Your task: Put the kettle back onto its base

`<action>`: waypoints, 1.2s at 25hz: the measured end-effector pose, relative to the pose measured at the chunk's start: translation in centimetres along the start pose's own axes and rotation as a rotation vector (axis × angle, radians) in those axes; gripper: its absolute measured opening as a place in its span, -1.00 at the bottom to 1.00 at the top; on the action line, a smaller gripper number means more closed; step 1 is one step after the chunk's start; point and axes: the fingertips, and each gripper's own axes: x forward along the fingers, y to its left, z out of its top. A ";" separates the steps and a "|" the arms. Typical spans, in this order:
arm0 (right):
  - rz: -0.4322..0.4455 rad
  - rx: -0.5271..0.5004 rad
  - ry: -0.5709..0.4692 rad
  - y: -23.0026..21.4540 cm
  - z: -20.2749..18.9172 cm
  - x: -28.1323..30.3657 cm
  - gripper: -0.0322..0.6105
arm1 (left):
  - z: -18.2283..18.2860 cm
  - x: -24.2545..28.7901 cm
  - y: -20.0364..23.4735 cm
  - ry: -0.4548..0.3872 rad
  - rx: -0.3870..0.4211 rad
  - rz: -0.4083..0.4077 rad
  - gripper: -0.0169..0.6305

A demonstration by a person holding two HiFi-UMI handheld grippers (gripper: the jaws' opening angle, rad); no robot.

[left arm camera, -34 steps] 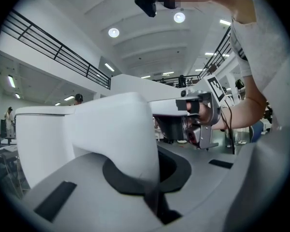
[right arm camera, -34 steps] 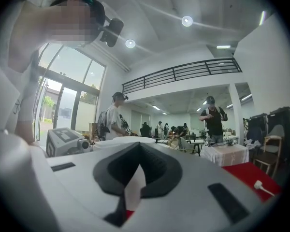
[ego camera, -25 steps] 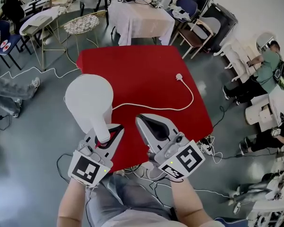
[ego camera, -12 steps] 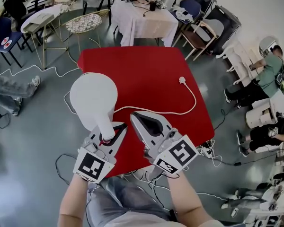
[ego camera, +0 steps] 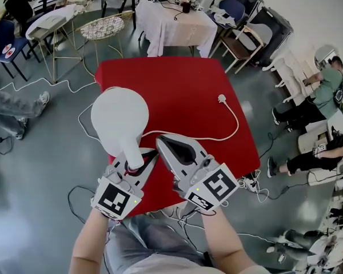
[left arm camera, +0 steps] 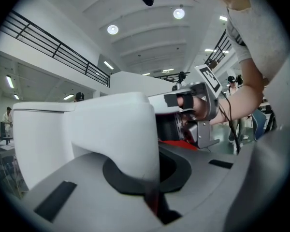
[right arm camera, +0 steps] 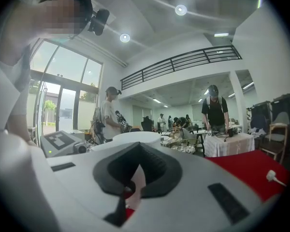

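Pinching the kettle (ego camera: 119,120) by its handle (ego camera: 132,153), the left tool (ego camera: 136,160) has both jaws pressed onto that white grip. In the left gripper view the handle fills the gap between them. The kettle is white and shows its round top to the head view. It hangs over the table's (ego camera: 183,81) left edge, toward the near-left corner, with part of its body over the grey floor (ego camera: 51,153). Whatever is under it is hidden, so I cannot tell whether it rests on anything.

The right tool (ego camera: 161,141) is just beside the left one, over the table's near edge. Its jaws are pressed together with nothing between them, and its tip points toward the far edge, close to the handle.

A white cable (ego camera: 217,137) comes out from beside the kettle and runs across the red table toward the right edge. It then curves back to a plug (ego camera: 222,98) lying flat near that edge, well apart from both tools.
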 end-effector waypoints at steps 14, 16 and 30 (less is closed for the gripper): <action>-0.002 -0.006 0.002 -0.2 0.3 0.1 -0.88 | 0.3 0.4 0.9 -0.022 0.007 -0.088 -0.92; 0.000 -0.004 0.002 -0.1 0.3 0.1 -0.88 | 0.5 -0.2 1.2 -0.037 -0.009 -0.074 -0.92; 0.016 -0.006 0.006 0.7 0.1 0.3 -0.88 | -1.3 -3.9 3.4 0.007 -0.076 -0.037 -0.92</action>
